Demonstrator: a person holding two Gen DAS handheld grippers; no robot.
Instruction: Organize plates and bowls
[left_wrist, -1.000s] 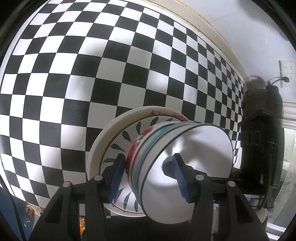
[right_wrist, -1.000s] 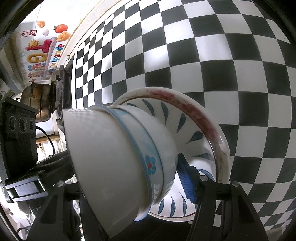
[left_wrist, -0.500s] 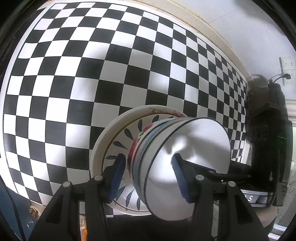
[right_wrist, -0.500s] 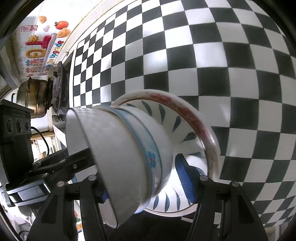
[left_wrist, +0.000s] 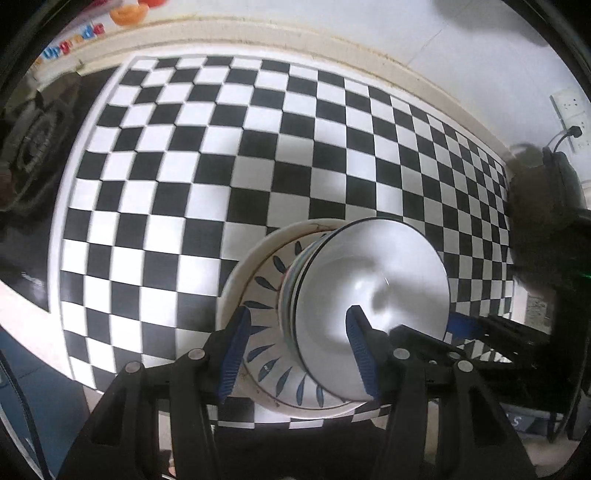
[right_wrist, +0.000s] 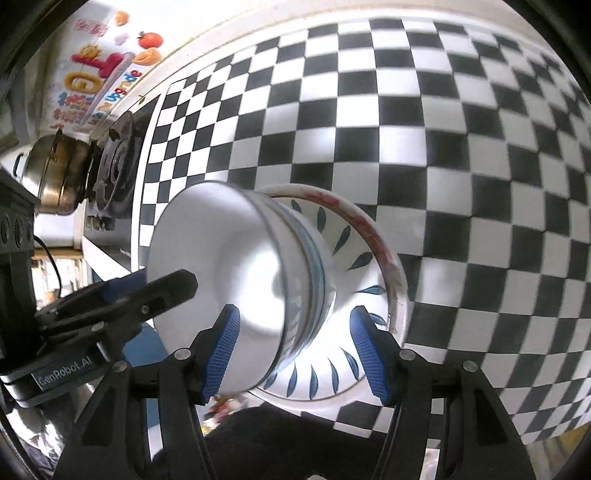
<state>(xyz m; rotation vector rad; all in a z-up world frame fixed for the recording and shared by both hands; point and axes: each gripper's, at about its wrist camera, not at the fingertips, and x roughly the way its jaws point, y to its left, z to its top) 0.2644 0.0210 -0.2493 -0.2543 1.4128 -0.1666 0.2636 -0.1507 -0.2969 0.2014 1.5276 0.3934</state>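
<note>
A stack of nested bowls (left_wrist: 373, 317) sits in the middle of a plate (left_wrist: 258, 288) with blue leaf marks and a reddish rim band, and the whole pile stands on the checkered worktop (left_wrist: 221, 166). In both fisheye views the stack reads as tipped on its side — the top bowl's white hollow opens toward the right in the left wrist view and toward the left in the right wrist one (right_wrist: 229, 266), so its axis runs up from the plate (right_wrist: 369, 236) and each camera looks across it from an opposite side.

The left gripper (left_wrist: 295, 349) straddles the stack near its rim, one blue pad outside over the plate and the other inside the top bowl; the fingers are spread wide, and whether either pad touches is hard to tell. The right gripper (right_wrist: 295, 354) stands likewise, released, its left pad against the top bowl's outer wall as far as I can make out and its right pad over the plate.

Only the right wrist view shows a steel pot (right_wrist: 55, 181) on a gas burner (right_wrist: 114, 162) beyond the worktop's end, plus bright wall stickers (right_wrist: 99, 70). Only the left wrist view shows a wall socket (left_wrist: 570, 110) with a plug — and a dark appliance (left_wrist: 543, 221), too blurred to name. How many bowls are nested stays unclear; their rims smear together.
</note>
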